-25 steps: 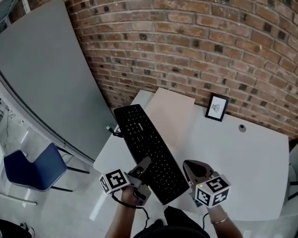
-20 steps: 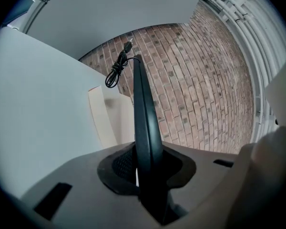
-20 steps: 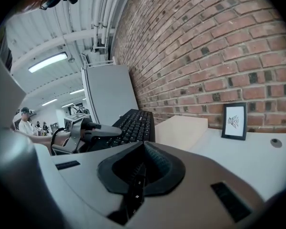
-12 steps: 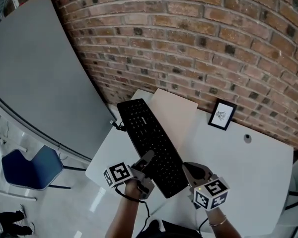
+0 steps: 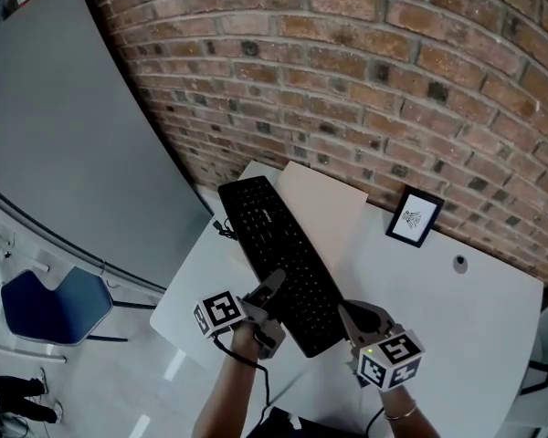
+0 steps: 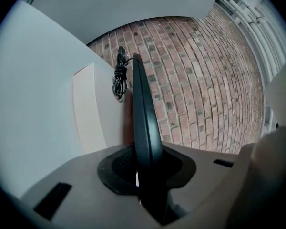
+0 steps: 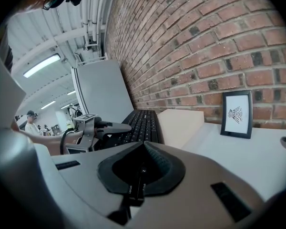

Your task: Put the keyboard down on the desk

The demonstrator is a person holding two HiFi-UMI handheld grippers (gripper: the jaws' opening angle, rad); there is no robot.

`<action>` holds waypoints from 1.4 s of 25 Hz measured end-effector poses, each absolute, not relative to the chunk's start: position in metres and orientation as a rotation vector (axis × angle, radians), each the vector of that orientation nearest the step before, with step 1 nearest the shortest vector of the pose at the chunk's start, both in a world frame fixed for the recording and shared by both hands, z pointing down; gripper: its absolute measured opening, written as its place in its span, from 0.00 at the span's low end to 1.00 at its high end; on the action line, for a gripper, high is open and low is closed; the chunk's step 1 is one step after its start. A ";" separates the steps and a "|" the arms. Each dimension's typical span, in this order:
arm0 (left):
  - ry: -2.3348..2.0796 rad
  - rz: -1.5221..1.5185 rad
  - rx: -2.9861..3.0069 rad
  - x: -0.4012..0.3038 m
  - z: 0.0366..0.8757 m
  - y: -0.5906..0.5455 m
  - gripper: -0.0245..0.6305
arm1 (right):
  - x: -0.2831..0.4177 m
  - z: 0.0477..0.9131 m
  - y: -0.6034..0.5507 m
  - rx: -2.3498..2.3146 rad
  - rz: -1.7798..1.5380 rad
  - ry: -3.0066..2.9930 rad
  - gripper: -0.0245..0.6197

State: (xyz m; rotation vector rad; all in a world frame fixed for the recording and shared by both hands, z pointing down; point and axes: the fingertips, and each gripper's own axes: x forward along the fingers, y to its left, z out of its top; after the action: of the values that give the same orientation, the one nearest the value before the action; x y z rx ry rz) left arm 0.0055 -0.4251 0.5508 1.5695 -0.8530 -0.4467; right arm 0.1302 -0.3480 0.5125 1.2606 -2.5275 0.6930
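The black keyboard [image 5: 279,258] lies slantwise low over the left part of the white desk [image 5: 457,327], its far end by the brick wall; I cannot tell whether it touches the desk. My left gripper [image 5: 272,292] is shut on the near part of its left long edge. In the left gripper view the keyboard [image 6: 144,118] runs edge-on away from the jaws [image 6: 145,168], and a coiled cable [image 6: 119,78] hangs at its far end. My right gripper [image 5: 349,316] is at the near right corner. There a thin dark edge sits between its closed jaws [image 7: 138,178].
A beige mat [image 5: 333,210] lies partly under the keyboard. A small framed picture [image 5: 414,217] leans on the brick wall, with a round cable hole [image 5: 459,263] nearby. A grey panel [image 5: 64,135] stands at the left. A blue chair [image 5: 46,304] is on the floor beside the desk.
Both grippers and the keyboard have moved together a little further over the desk toward the wall and lower. Neither grip has changed.
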 end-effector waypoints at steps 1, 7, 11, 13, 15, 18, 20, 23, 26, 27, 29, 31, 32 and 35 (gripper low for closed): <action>-0.848 -0.460 1.559 0.005 0.554 -0.427 0.17 | 0.131 0.514 -0.349 1.261 0.697 -2.523 0.05; -0.859 -0.465 1.548 0.001 0.568 -0.430 0.18 | 0.131 0.520 -0.351 1.253 0.706 -2.509 0.05; -0.862 -0.454 1.564 0.000 0.569 -0.432 0.18 | 0.130 0.521 -0.351 1.252 0.706 -2.501 0.05; -0.865 -0.440 1.569 0.000 0.569 -0.431 0.18 | 0.129 0.521 -0.351 1.247 0.705 -2.498 0.05; -0.872 -0.429 1.567 -0.001 0.569 -0.430 0.19 | 0.128 0.521 -0.350 1.245 0.705 -2.496 0.05; -0.893 -0.414 1.558 -0.005 0.571 -0.428 0.20 | 0.126 0.520 -0.350 1.244 0.702 -2.497 0.05; -0.917 -0.404 1.552 -0.009 0.572 -0.427 0.20 | 0.125 0.519 -0.351 1.244 0.698 -2.497 0.05; -0.952 -0.400 1.547 -0.016 0.572 -0.426 0.23 | 0.124 0.518 -0.351 1.246 0.697 -2.494 0.05; -0.958 -0.423 1.531 -0.020 0.573 -0.424 0.23 | 0.121 0.519 -0.351 1.243 0.698 -2.492 0.05; -0.960 -0.429 1.528 -0.021 0.574 -0.424 0.23 | 0.121 0.519 -0.351 1.241 0.697 -2.492 0.05; -0.968 -0.432 1.528 -0.024 0.575 -0.423 0.24 | 0.119 0.519 -0.352 1.237 0.694 -2.494 0.05; -0.970 -0.432 1.527 -0.025 0.577 -0.421 0.25 | 0.118 0.519 -0.352 1.235 0.694 -2.495 0.05; -0.969 -0.433 1.524 -0.026 0.578 -0.420 0.25 | 0.117 0.519 -0.352 1.234 0.695 -2.495 0.05; -0.960 -0.439 1.515 -0.027 0.580 -0.418 0.26 | 0.115 0.518 -0.352 1.232 0.696 -2.494 0.05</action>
State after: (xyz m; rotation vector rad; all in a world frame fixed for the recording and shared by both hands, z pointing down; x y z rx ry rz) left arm -0.0270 -0.4184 0.5802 1.5149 -0.9600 -0.4394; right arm 0.1154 -0.3522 0.5183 1.2321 -2.4938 0.6956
